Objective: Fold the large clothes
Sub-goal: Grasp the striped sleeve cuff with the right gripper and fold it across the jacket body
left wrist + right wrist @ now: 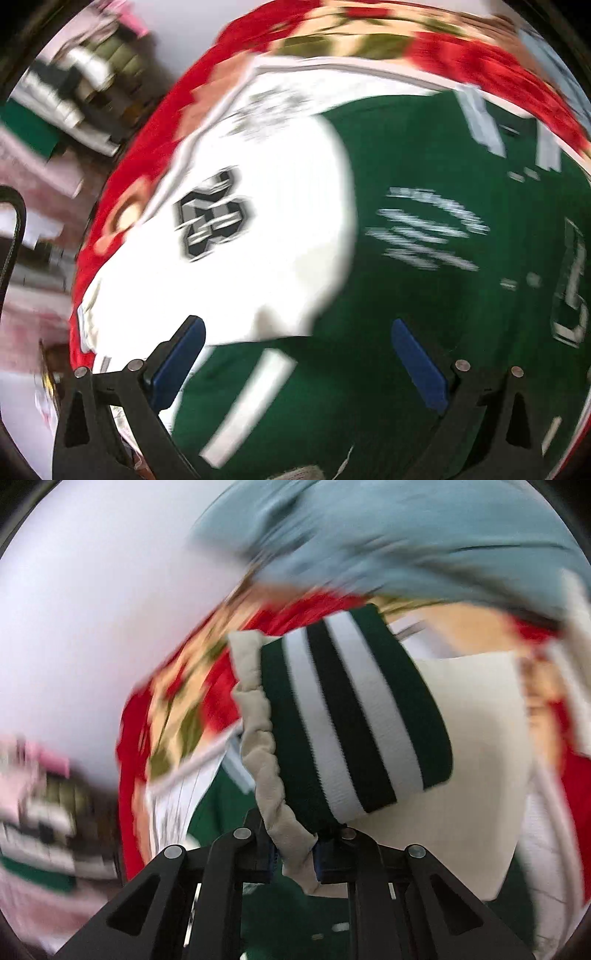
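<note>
A green and white varsity jacket [424, 240] lies spread on a red flowered cloth [140, 155]. Its white sleeve [266, 258], with a black and grey patch, lies folded across the green body. My left gripper [295, 347] is open just above the jacket, blue pads [184, 362] apart, holding nothing. My right gripper [295, 849] is shut on the jacket's other sleeve at its green and white striped cuff [351, 720], which stands up in front of the camera. The cream sleeve [472, 775] hangs behind the cuff. Both views are blurred by motion.
A light blue garment [406, 542] lies at the far end of the red cloth [162, 686]. A blurred pile of pink, green and white clothes [40, 812] sits to the left, also in the left wrist view [66, 92]. A pale wall [92, 627] is behind.
</note>
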### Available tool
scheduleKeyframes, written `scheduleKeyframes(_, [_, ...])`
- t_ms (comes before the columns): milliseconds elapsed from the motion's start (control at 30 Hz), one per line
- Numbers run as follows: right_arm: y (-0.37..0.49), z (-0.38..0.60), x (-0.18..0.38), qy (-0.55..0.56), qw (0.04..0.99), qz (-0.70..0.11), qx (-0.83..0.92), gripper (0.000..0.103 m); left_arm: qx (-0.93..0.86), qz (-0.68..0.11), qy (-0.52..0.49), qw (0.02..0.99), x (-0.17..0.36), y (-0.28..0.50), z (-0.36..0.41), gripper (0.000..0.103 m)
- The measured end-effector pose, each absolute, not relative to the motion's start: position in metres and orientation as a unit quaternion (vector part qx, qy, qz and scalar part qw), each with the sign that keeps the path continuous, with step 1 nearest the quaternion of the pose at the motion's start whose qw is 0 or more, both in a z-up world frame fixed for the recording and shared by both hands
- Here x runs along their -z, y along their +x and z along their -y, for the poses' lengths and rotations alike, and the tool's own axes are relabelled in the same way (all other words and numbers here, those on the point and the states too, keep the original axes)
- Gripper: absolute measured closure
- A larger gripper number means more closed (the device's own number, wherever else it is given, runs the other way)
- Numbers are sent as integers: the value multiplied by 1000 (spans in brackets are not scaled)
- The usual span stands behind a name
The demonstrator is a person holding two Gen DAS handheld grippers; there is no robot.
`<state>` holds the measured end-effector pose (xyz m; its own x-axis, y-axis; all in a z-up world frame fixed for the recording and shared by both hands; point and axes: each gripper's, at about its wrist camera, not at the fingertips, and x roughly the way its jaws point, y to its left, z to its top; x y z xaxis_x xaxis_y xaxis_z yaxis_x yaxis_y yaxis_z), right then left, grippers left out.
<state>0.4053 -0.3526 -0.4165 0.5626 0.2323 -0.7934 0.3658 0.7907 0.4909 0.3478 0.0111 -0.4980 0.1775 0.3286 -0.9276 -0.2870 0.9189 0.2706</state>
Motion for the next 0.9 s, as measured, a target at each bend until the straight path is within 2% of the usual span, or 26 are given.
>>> scheduleKeyframes(167, [457, 180, 496, 185, 803, -565, -46, 88, -261, -616, -4, 743, 516, 325, -88, 0])
scheduleKeyframes(233, [462, 118, 540, 96, 784, -608, -76, 87, -278, -622, -12, 732, 523, 314, -111, 0])
scheduleKeyframes(267, [466, 97, 561, 69, 769, -628, -99, 79, -285, -626, -18, 726, 526, 307, -123, 0])
scheduleKeyframes(333, [459, 70, 588, 51, 740, -656, -139, 57, -296, -630, -30, 718, 527, 295, -143, 0])
scheduleKeyframes(367, [453, 65, 589, 83, 725, -658, -185, 46, -300, -629, -40, 716, 525, 287, -154, 0])
scheduleKeyframes(400, [445, 72, 585, 114, 722, -648, -213, 40, -304, -629, -50, 714, 523, 279, -163, 0])
scheduleKeyframes(500, [416, 108, 554, 230, 711, -604, -276, 36, -313, -635, -102, 699, 519, 250, -196, 0])
scheduleKeyframes(567, [395, 145, 544, 281, 711, -592, -255, 32, -314, -641, -153, 683, 523, 234, -218, 0])
scheduleKeyframes(700, [374, 197, 556, 286, 707, -620, -183, 32, -308, -635, -295, 643, 551, 208, -271, 1])
scheduleKeyframes(900, [381, 203, 574, 248, 703, -650, -148, 32, -332, -555, -472, 599, 604, 195, -357, 1])
